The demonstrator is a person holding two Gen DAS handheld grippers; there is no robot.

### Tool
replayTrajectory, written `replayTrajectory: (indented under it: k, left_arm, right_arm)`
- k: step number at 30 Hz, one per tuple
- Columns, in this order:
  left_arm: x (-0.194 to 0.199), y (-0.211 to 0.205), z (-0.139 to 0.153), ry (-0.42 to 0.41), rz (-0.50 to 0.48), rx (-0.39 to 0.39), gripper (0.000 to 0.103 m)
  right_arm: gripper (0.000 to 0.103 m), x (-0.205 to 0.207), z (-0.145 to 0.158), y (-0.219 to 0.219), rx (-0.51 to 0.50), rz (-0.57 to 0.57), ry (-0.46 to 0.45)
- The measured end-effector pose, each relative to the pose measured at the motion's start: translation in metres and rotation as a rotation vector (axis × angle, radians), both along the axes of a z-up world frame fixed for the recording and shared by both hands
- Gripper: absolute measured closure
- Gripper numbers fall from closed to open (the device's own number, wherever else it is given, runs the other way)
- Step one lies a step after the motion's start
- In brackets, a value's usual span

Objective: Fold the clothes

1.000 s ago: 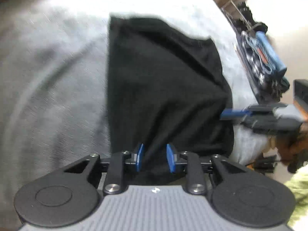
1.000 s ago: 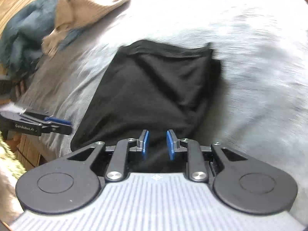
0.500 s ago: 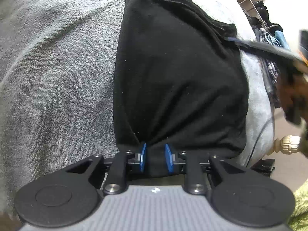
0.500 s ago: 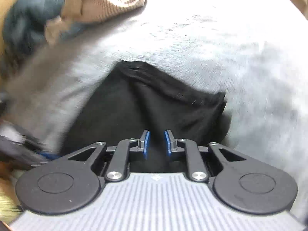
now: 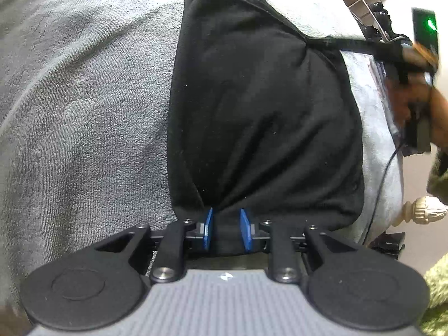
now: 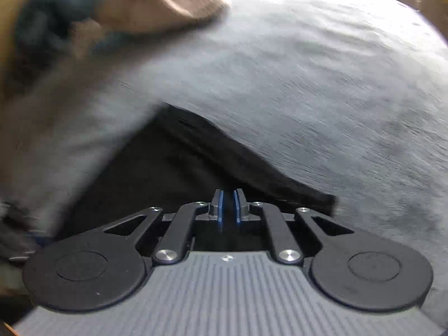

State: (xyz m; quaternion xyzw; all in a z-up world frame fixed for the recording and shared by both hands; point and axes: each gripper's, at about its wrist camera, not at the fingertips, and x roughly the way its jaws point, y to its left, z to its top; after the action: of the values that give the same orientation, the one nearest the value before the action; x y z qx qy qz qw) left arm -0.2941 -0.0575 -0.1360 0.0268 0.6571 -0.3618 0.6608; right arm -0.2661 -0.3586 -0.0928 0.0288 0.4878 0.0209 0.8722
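Right gripper [image 6: 228, 205] reached the black garment's [image 5: 260, 117] far corner, fingers pinched.

Left claw [image 5: 226, 228] clamped on cloth; right claw [image 6: 228, 204] pinched closed.

A home bedroom: grey towelling cover [image 5: 84, 89], heaped clothes [image 6: 156, 2], turned furniture finial [image 5: 425, 211].

Left of your left fingers [image 5: 207, 228] the grey towel [image 5: 84, 112] lies bare and passable. Ahead, the black cloth [image 5: 260, 117] fills the way. Beyond your right fingers [image 6: 221, 205], towel runs open; a clothes pile [image 6: 112, 14] blocks far left.
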Motion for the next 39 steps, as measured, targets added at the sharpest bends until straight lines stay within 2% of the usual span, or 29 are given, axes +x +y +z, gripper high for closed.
replayTrajectory:
  k: [1, 2, 3, 5, 7, 10, 12, 13, 15, 16, 18, 20, 23, 25, 27, 29, 31, 33, 36, 38, 39]
  left_arm:
    - [0.000, 0.000, 0.000, 0.000, 0.002, -0.001, 0.079]
    - [0.000, 0.001, 0.000, 0.001, 0.005, -0.005, 0.079]
    - [0.000, 0.001, 0.000, 0.003, 0.009, -0.008, 0.078]
    - [0.001, 0.002, 0.001, 0.010, 0.017, -0.015, 0.076]
    - [0.001, 0.003, 0.001, 0.014, 0.025, -0.021, 0.075]
    - [-0.001, 0.005, 0.003, 0.007, 0.029, -0.029, 0.073]
    - [-0.003, 0.006, 0.003, 0.000, 0.028, -0.036, 0.073]
    - [-0.003, 0.007, 0.003, -0.001, 0.029, -0.039, 0.073]
    - [-0.002, 0.008, 0.004, 0.002, 0.032, -0.044, 0.073]
    - [-0.002, 0.009, 0.004, 0.006, 0.036, -0.047, 0.073]
    - [0.000, 0.010, 0.004, 0.015, 0.041, -0.052, 0.073]
    - [0.002, 0.011, 0.003, 0.026, 0.047, -0.059, 0.073]
    - [0.003, 0.014, 0.003, 0.038, 0.060, -0.069, 0.073]
    - [0.004, 0.015, 0.003, 0.039, 0.058, -0.073, 0.073]
    - [0.004, 0.015, 0.003, 0.041, 0.052, -0.076, 0.073]
    - [0.005, 0.016, 0.004, 0.046, 0.044, -0.079, 0.073]
    - [0.006, 0.017, 0.003, 0.052, 0.038, -0.083, 0.073]
    - [0.006, 0.018, 0.001, 0.062, 0.035, -0.089, 0.073]
    - [0.008, 0.020, 0.000, 0.075, 0.024, -0.098, 0.073]
    - [0.009, 0.020, -0.002, 0.077, 0.006, -0.101, 0.073]
    - [0.008, 0.020, -0.002, 0.075, -0.004, -0.102, 0.073]
  right_arm:
    - [0.098, 0.008, -0.003, -0.010, 0.007, -0.098, 0.014]
    - [0.095, 0.011, 0.005, -0.020, 0.040, -0.177, -0.018]
    - [0.094, 0.010, 0.015, -0.018, 0.053, -0.171, -0.060]
    - [0.093, 0.008, 0.035, 0.000, 0.066, -0.072, -0.121]
    - [0.093, 0.008, 0.041, 0.027, 0.129, 0.094, -0.112]
    - [0.094, 0.019, 0.023, 0.070, 0.182, 0.293, -0.062]
    - [0.095, 0.039, 0.001, 0.093, 0.183, 0.329, -0.027]
    - [0.097, 0.050, -0.008, 0.096, 0.168, 0.306, -0.015]
    - [0.102, 0.073, -0.019, 0.086, 0.159, 0.164, -0.016]
    - [0.100, 0.080, -0.018, 0.075, 0.193, 0.073, -0.033]
    - [0.095, 0.082, -0.003, 0.064, 0.217, 0.005, -0.076]
    - [0.095, 0.074, 0.008, 0.072, 0.238, 0.090, -0.071]
    - [0.095, 0.072, 0.002, 0.096, 0.279, 0.262, 0.010]
    - [0.096, 0.080, -0.010, 0.107, 0.233, 0.278, 0.035]
    - [0.102, 0.094, -0.022, 0.103, 0.218, 0.185, 0.005]
    - [0.098, 0.111, -0.023, 0.082, 0.268, 0.002, -0.052]
    - [0.095, 0.115, -0.014, 0.065, 0.270, -0.090, -0.088]
    - [0.095, 0.105, -0.005, 0.058, 0.322, -0.063, -0.076]
    - [0.095, 0.088, 0.002, 0.069, 0.381, 0.097, -0.003]
    - [0.096, 0.086, -0.010, 0.079, 0.339, 0.160, 0.057]
    - [0.096, 0.088, -0.019, 0.080, 0.298, 0.140, 0.073]
